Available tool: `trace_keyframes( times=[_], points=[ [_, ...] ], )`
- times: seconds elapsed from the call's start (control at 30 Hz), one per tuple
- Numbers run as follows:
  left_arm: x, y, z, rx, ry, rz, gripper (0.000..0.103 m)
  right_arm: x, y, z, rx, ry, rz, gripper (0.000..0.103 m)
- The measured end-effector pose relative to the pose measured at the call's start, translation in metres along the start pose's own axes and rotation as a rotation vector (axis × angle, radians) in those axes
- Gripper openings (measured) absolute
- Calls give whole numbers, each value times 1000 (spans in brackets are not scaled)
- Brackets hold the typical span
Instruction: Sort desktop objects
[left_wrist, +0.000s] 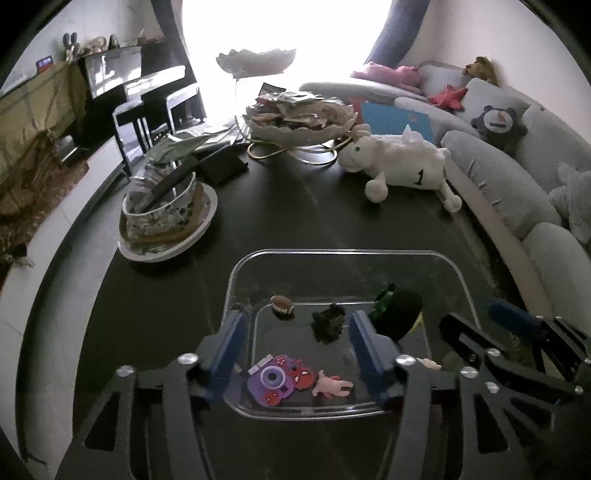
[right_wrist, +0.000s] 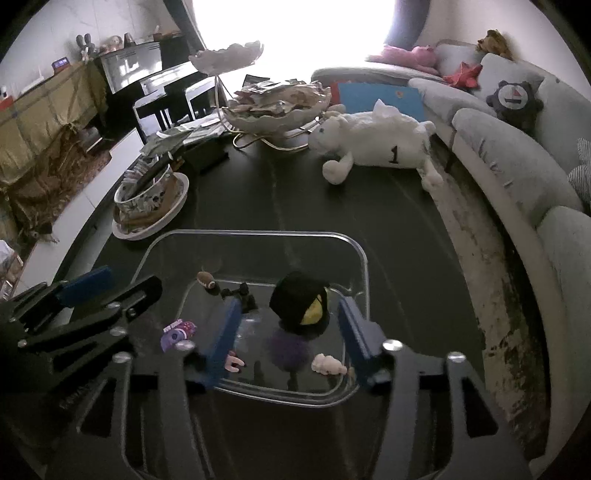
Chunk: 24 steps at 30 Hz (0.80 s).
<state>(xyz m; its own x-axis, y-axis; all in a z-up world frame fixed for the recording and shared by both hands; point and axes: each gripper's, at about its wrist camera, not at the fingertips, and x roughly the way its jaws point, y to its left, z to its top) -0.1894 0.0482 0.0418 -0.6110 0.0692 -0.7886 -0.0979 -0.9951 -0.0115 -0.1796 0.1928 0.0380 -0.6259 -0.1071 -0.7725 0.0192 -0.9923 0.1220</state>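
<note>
A clear plastic box sits on the dark table. Inside it lie a purple camera charm, red charms, a pink figure, a small brown football, a dark figure, a black plush with yellow, a purple pompom and a pale figure. My left gripper is open and empty over the box. My right gripper is open and empty over the box, around the black plush.
A white plush sheep lies at the table's far right. A patterned bowl on a plate stands at left. A tiered dish of packets stands at the back. A grey sofa curves along the right.
</note>
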Motion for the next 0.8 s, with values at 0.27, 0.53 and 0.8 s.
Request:
trace_keyframes(
  times=[0.27, 0.53, 0.8],
  points=[
    [-15, 6, -13, -16, -22, 27, 77, -13, -3, -11, 10, -10, -4, 76],
    [-47, 6, -37, -4, -52, 50, 78, -32, -9, -35, 23, -4, -15, 102],
    [-70, 10, -65, -59, -45, 37, 81, -62, -4, -60, 10, -12, -4, 102]
  ],
)
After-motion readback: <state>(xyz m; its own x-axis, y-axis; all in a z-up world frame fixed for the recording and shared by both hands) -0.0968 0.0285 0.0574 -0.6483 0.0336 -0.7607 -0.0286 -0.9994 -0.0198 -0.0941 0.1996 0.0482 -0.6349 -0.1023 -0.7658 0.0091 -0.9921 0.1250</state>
